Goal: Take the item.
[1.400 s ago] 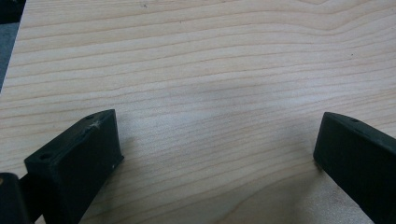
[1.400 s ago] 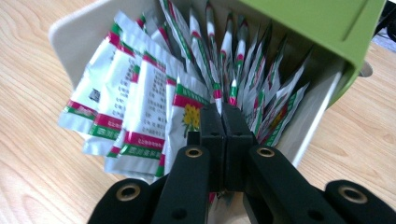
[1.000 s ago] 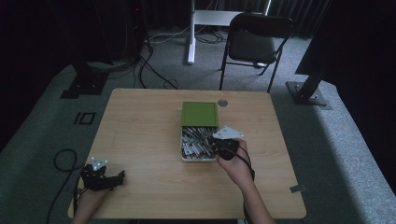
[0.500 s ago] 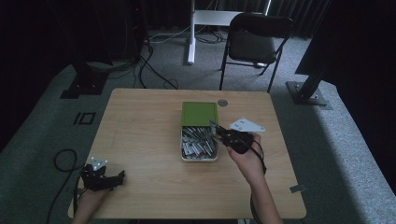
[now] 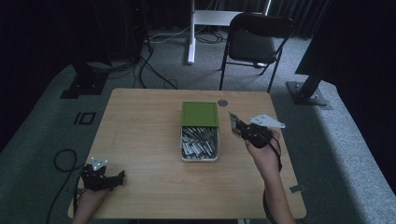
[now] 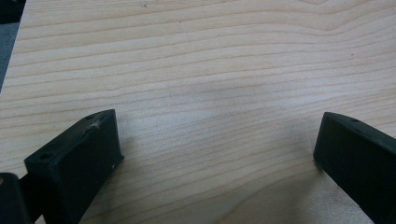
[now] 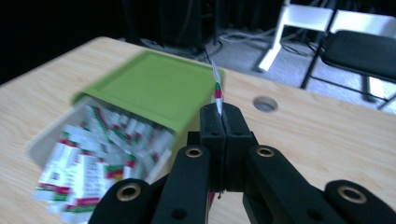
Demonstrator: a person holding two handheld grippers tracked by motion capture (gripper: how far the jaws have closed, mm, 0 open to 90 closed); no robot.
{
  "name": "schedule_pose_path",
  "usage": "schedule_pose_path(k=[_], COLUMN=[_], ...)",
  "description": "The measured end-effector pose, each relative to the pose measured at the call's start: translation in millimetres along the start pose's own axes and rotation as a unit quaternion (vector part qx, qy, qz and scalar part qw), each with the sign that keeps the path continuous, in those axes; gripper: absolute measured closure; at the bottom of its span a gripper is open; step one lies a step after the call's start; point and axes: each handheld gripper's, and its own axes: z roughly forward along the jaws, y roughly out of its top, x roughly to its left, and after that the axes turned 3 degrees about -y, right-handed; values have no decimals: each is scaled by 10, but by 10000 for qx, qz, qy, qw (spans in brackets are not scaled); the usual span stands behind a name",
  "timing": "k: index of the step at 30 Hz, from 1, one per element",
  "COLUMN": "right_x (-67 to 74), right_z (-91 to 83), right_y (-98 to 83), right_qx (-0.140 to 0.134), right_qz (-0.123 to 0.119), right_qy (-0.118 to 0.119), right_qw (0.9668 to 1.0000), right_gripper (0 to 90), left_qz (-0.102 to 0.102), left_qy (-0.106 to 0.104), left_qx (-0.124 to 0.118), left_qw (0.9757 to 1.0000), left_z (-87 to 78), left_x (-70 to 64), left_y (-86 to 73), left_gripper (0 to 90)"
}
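A white box (image 5: 199,157) with a green lid (image 5: 200,114) slid half back sits mid-table, full of several white, red and green packets (image 5: 198,143). In the right gripper view the box (image 7: 42,135) and green lid (image 7: 154,86) lie to the left of the jaws. My right gripper (image 5: 235,125) is shut on one thin packet (image 7: 217,93), held edge-on above the table just right of the box. My left gripper (image 5: 120,176) rests at the table's front left corner, open, with bare wood (image 6: 210,93) between its jaws.
A round cable hole (image 5: 222,102) is in the table behind the box. A black folding chair (image 5: 252,42) and a white desk leg (image 5: 191,32) stand beyond the far edge. Cables lie on the floor at left.
My right gripper has lifted away from the box and moved right and back, carrying one packet. The left gripper has not moved.
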Motion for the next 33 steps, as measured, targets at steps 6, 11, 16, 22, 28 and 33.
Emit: schedule_pose_path(k=[6, 11, 16, 22, 28, 33], right_x=[-124, -191, -197, -198, -290, -411], right_z=[147, 281, 433, 592, 660, 625], right_y=[-203, -359, -490, -652, -817, -874], right_qx=[290, 513, 688, 868, 1026, 1034], right_qz=[51, 175, 292, 454, 709, 811], right_qy=[-222, -251, -181, -45, -21, -120], right_qw=[9993, 9982, 9970, 9952, 9922, 9913], right_gripper=[899, 898, 899, 899, 898, 898], left_qz=[-12, -2, -5, -3, -3, -6], left_qy=[1, 0, 0, 0, 0, 0], left_qx=[-11, 0, -2, -1, -1, -1], left_qw=[10000, 10000, 10000, 10000, 10000, 10000], left_z=[1, 0, 0, 0, 0, 0], left_x=[-2, 0, -1, -1, -1, -1], left_y=[0, 0, 0, 0, 0, -1], left_gripper=[14, 14, 14, 14, 14, 14])
